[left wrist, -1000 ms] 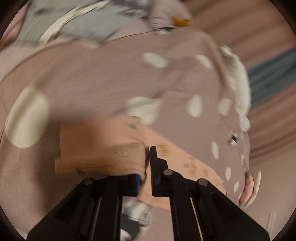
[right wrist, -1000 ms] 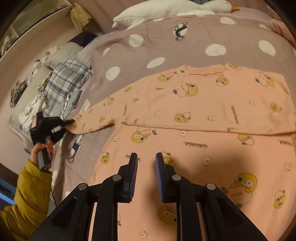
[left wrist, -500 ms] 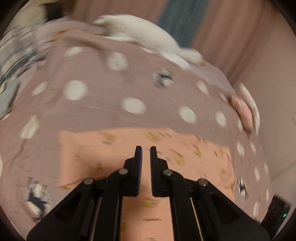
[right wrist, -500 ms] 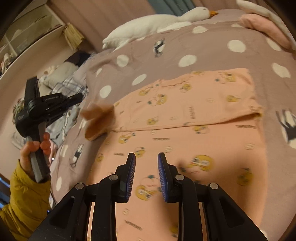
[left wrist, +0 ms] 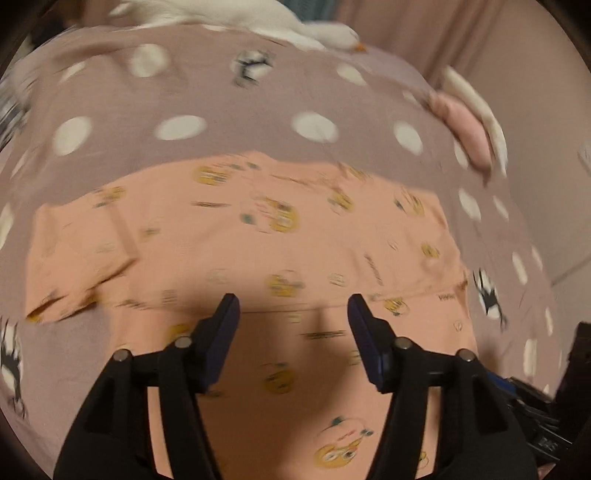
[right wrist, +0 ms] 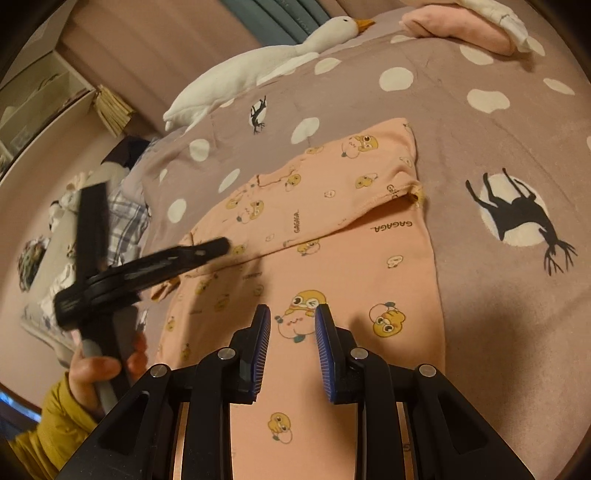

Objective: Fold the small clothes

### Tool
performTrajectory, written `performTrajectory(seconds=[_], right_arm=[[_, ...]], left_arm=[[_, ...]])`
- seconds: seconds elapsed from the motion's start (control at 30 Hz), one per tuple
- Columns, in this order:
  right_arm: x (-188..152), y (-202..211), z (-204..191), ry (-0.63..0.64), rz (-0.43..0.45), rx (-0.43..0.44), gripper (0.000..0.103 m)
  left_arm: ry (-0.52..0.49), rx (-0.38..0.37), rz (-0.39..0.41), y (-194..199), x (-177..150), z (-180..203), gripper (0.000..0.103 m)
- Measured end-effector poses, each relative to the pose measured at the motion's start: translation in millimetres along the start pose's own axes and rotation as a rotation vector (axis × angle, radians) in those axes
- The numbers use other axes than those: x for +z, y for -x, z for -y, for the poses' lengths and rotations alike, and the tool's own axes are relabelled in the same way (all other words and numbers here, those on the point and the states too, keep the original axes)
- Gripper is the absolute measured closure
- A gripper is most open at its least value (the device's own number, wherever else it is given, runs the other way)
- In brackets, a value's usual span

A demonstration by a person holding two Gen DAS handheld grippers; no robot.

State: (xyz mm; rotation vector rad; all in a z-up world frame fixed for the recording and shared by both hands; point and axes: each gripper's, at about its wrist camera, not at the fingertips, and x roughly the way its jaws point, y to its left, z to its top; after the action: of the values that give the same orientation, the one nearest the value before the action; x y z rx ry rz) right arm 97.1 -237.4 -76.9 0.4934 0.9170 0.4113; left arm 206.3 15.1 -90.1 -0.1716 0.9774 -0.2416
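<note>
A small peach garment [left wrist: 280,251] printed with yellow cartoon faces lies flat on the mauve polka-dot bedspread [left wrist: 229,110], its sleeves folded in across the body. It also shows in the right wrist view [right wrist: 332,236]. My left gripper [left wrist: 293,314] hangs above the garment's middle with its jaws wide apart and empty; from the right wrist view it [right wrist: 218,245] reaches over the garment's left edge. My right gripper [right wrist: 291,325] is open and empty, just above the garment's lower part.
A white goose plush [right wrist: 258,62] lies at the bed's far edge. A pink and white folded pile [right wrist: 458,26] sits at the far right. Plaid clothes [right wrist: 125,218] lie at the left side. A shelf unit [right wrist: 33,96] stands beyond.
The left gripper let go of the sleeve cuff it was holding, laid it across the garment, opened wide and moved over the middle. The right gripper shifted right and opened a little.
</note>
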Motion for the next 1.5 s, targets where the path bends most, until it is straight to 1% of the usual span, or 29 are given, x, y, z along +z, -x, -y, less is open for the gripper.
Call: performTrajectory(seconds=[0.03, 0.07, 0.1, 0.13, 0.23, 0.3, 0.33, 0.4, 0.43, 0.5, 0.6, 0.7, 0.83, 0.87, 0.93, 1.0, 1.03, 1.07, 1.1, 1.13, 1.2, 1.27, 1.3, 1.37, 1.4, 1.43, 1.5], right_arm=[[0, -4, -4, 0.007, -0.011, 0.014, 0.076], [-1, -7, -6, 0.018, -0.019, 0.020, 0.071], [0, -16, -14, 0.041, -0.034, 0.020, 0.066], [0, -22, -22, 0.067, -0.048, 0.021, 0.065], [4, -47, -56, 0.181, -0.093, 0.042, 0.065], [9, -71, -94, 0.300, -0.119, 0.068, 0.065], [11, -79, -106, 0.339, -0.126, 0.073, 0.064], [14, -108, -146, 0.481, -0.146, 0.091, 0.061], [14, -117, -157, 0.521, -0.151, 0.085, 0.060], [12, -146, -190, 0.655, -0.174, 0.069, 0.060], [7, -175, -221, 0.808, -0.177, 0.044, 0.060], [4, -198, -238, 0.900, -0.208, 0.025, 0.060], [7, -221, -244, 0.929, -0.252, -0.013, 0.060], [6, -227, -244, 0.938, -0.260, -0.027, 0.061], [5, -236, -244, 0.954, -0.281, -0.064, 0.069], [5, -243, -242, 0.959, -0.300, -0.088, 0.084], [6, -244, -242, 0.963, -0.298, -0.102, 0.090], [9, -242, -239, 0.943, -0.295, -0.099, 0.094], [13, -240, -238, 0.911, -0.295, -0.080, 0.095], [22, -232, -234, 0.842, -0.279, -0.041, 0.095], [40, -218, -223, 0.715, -0.238, 0.009, 0.096], [65, -194, -204, 0.529, -0.202, 0.115, 0.096], [76, -177, -192, 0.439, -0.169, 0.171, 0.096], [93, -150, -168, 0.295, -0.120, 0.253, 0.096], [97, -141, -157, 0.241, -0.100, 0.275, 0.096], [104, -127, -139, 0.157, -0.070, 0.306, 0.095], [109, -109, -118, 0.072, -0.032, 0.331, 0.095]], left_arm=[[0.029, 0.002, 0.017, 9, -1, -13, 0.042], [0.045, 0.010, 0.029, 17, -3, -20, 0.041], [0.066, 0.030, 0.041, 26, -5, -34, 0.038], [0.088, 0.054, 0.048, 33, -7, -49, 0.035], [0.151, 0.102, 0.067, 55, -21, -86, 0.032], [0.192, 0.135, 0.076, 68, -29, -107, 0.031], [0.215, 0.147, 0.084, 74, -34, -118, 0.030], [0.259, 0.163, 0.103, 85, -42, -139, 0.028], [0.284, 0.173, 0.112, 91, -48, -150, 0.028], [0.322, 0.174, 0.122, 101, -56, -168, 0.028], [0.376, 0.168, 0.125, 110, -68, -187, 0.027], [0.409, 0.158, 0.127, 117, -76, -203, 0.027], [0.429, 0.129, 0.138, 120, -79, -210, 0.027], [0.429, 0.120, 0.138, 119, -80, -211, 0.027], [0.428, 0.107, 0.137, 118, -80, -211, 0.027], [0.426, 0.097, 0.134, 117, -81, -212, 0.027], [0.426, 0.096, 0.133, 117, -81, -212, 0.027], [0.426, 0.094, 0.132, 116, -82, -213, 0.027], [0.427, 0.091, 0.131, 116, -82, -213, 0.027], [0.428, 0.091, 0.130, 115, -82, -212, 0.027], [0.431, 0.092, 0.126, 115, -83, -212, 0.027], [0.434, 0.090, 0.123, 115, -84, -211, 0.027], [0.434, 0.088, 0.122, 115, -84, -210, 0.027], [0.430, 0.084, 0.118, 115, -85, -207, 0.027], [0.428, 0.083, 0.117, 115, -85, -205, 0.027], [0.425, 0.080, 0.116, 115, -85, -203, 0.027], [0.409, 0.072, 0.114, 116, -84, -195, 0.027]])
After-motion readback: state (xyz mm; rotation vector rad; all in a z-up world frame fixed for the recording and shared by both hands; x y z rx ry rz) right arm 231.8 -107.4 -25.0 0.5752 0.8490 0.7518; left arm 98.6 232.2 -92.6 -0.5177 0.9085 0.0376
